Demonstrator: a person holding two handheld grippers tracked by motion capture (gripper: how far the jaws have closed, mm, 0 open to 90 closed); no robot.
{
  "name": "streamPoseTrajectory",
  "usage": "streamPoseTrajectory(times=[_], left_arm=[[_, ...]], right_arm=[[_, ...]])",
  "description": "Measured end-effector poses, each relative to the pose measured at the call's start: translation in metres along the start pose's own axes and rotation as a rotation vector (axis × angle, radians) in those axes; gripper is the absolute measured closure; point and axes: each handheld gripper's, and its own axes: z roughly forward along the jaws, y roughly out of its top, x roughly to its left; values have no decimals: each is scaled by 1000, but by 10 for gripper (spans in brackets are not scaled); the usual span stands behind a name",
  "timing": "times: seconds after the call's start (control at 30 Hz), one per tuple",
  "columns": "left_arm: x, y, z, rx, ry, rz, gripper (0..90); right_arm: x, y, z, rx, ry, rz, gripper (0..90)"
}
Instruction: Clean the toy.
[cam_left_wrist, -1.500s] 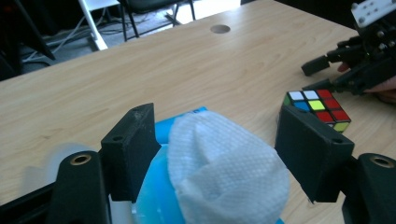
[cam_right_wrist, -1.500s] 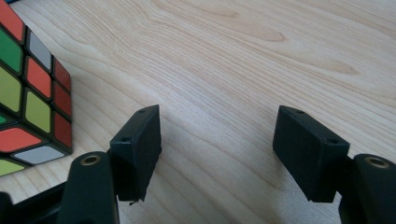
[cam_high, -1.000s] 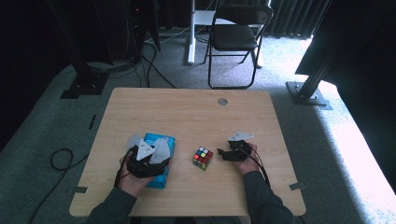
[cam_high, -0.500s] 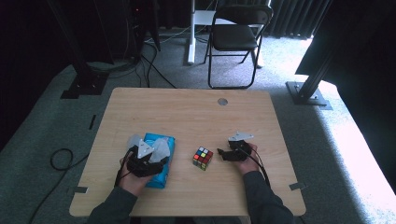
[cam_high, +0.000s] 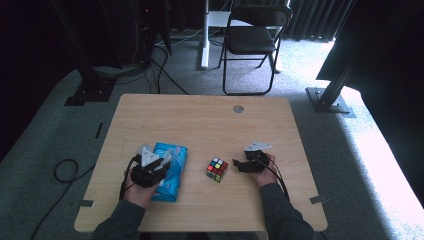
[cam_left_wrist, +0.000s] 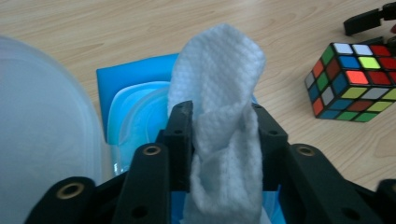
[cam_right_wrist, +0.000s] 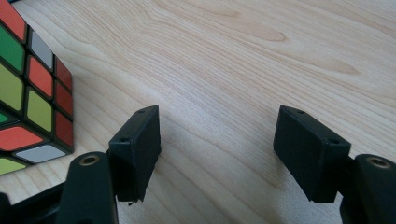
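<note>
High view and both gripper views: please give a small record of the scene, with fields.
left tool: shut on wipe, above the pack
pack: blue, lid open, on table
right tool: open, empty, low over the table
cube: on table, between pack and right tool, untouched

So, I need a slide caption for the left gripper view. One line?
Left gripper pinching a white wipe drawn up from its blue pack, puzzle cube alongside.
</note>
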Motion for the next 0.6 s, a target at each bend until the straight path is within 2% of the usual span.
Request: streamPoseTrajectory(times=[0.4,0.6], left_arm=[[2,-1,2,21,31,5,833],[2,-1,2,27,41,9,861]], right_arm=[[0,0,0,0,0,-1,317],[0,0,0,0,0,-1,316]])
